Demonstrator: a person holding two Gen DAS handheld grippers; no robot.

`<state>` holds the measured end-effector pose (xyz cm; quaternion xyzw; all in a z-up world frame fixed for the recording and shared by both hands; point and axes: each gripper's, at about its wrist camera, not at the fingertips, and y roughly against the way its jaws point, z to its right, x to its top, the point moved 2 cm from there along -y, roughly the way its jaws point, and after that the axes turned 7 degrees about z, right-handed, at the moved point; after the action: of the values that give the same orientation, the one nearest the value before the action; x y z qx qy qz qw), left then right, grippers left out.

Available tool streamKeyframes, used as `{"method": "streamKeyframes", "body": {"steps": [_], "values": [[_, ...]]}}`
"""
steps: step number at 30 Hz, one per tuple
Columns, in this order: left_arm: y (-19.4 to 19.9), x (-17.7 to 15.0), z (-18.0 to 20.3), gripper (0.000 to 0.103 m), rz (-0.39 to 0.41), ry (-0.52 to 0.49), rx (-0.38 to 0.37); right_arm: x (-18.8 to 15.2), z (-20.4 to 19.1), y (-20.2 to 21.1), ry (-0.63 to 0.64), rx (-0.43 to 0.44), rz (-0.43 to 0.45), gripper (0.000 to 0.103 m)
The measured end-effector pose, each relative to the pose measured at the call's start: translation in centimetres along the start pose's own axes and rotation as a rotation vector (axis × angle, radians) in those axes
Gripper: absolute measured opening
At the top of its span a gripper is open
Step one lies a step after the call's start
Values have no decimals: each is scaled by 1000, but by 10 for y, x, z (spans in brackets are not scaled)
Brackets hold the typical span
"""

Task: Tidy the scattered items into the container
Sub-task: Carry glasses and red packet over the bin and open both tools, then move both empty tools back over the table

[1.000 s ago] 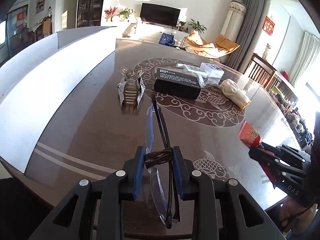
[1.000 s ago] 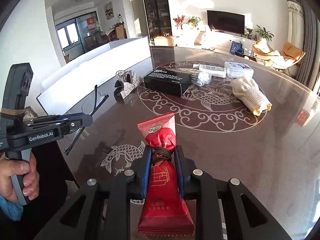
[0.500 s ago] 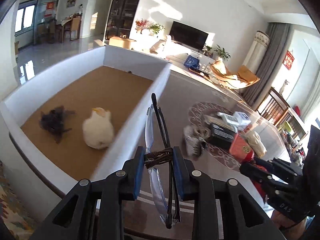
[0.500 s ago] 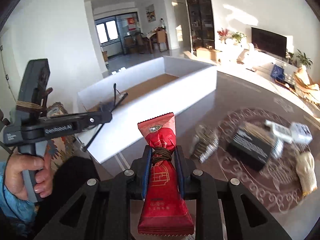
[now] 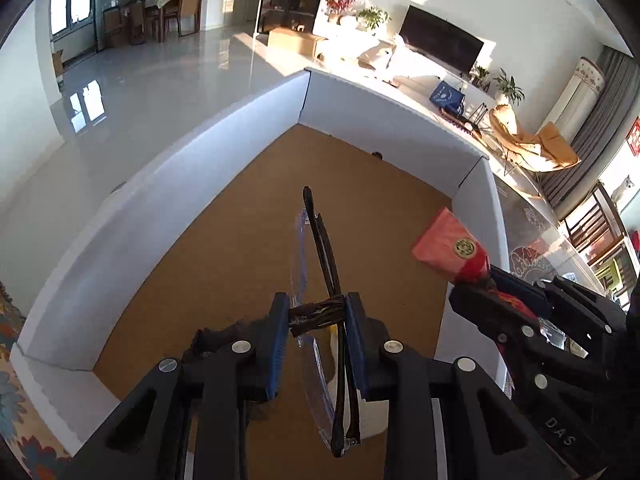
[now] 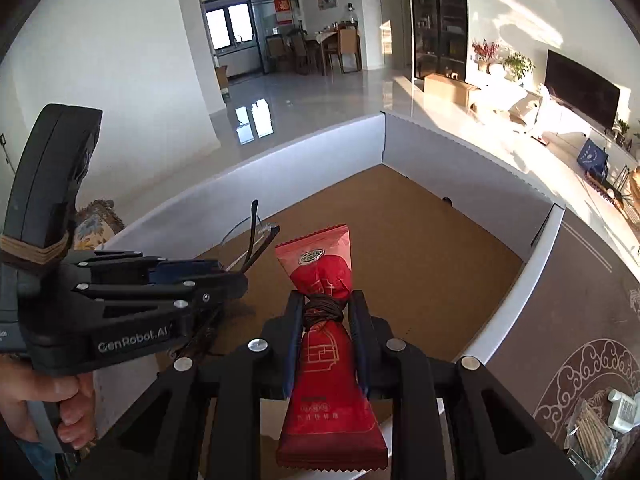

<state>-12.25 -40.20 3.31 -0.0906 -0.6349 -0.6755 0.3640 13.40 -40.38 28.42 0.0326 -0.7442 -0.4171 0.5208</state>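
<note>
Over the white-walled box (image 5: 188, 168) with its brown cardboard floor (image 5: 360, 208), my left gripper (image 5: 318, 314) grips folded black-framed glasses (image 5: 320, 240); its jaws are just opening, and the pads still touch the glasses. My right gripper (image 6: 326, 312) is shut on a red snack packet (image 6: 320, 264) above the box's near side. The right gripper (image 5: 468, 292) and its packet (image 5: 448, 246) hang just right of the left one. In the right wrist view the left gripper (image 6: 236, 276) and glasses (image 6: 256, 236) sit to the left.
A dark fuzzy item (image 5: 224, 336) and a white item (image 5: 372, 404) lie on the box floor, mostly hidden under my left gripper. The brown patterned table (image 6: 580, 300) runs to the right of the box wall (image 6: 516, 296), with several items (image 6: 596, 428) on it.
Both grippers have swung left from over the table to above the box, each carrying its item. The two items on the box floor have slid under the left gripper.
</note>
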Motion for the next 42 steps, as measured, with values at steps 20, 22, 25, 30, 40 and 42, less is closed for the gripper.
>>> {"method": "streamKeyframes", "body": {"steps": [20,22,25,30,40,42], "values": [[119,-141,207,94,235,-137,-294,-180,109,221,-87,-302,244,72],[97,-178,240,94,185,-145,-351,-228,136,241,-125,-394,164,72],[50,-222,278,94,58,-210,-364,-287,170,262,-187,-503,43,72],[15,-254,290,94,41,-301,-325,-336,200,278,-297,-545,-28,72],[9,-260,290,103,116,-378,-262,-335,202,261,-323,-541,-17,74],[8,-262,295,103,119,-409,-221,-334,205,258,-340,-532,-16,77]]}}
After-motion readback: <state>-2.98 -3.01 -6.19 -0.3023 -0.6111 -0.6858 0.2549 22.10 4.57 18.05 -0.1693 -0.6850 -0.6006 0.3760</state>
